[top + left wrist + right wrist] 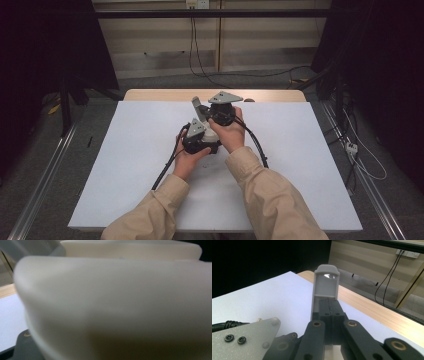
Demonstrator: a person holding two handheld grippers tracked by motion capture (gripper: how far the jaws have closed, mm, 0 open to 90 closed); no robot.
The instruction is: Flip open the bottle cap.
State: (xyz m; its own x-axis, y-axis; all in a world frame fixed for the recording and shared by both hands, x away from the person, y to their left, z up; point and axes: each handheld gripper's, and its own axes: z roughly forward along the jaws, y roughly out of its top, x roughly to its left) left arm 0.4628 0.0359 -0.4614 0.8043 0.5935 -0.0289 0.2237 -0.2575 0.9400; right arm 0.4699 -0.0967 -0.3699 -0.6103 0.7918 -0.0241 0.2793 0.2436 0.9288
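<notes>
White table top (125, 165) — wooden edge (150, 94) behind — dark curtains (45, 45) flanking.

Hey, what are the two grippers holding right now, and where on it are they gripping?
The right gripper is shut on the lower part of an upright grey piece. The left gripper is shut against a blurred cream-white thing; where it grips cannot be told.

The left gripper (196, 134) sits just before and left of the right gripper (216, 111), both over the middle of the flat white board (300, 165), which lies on the wooden table (150, 95).
</notes>
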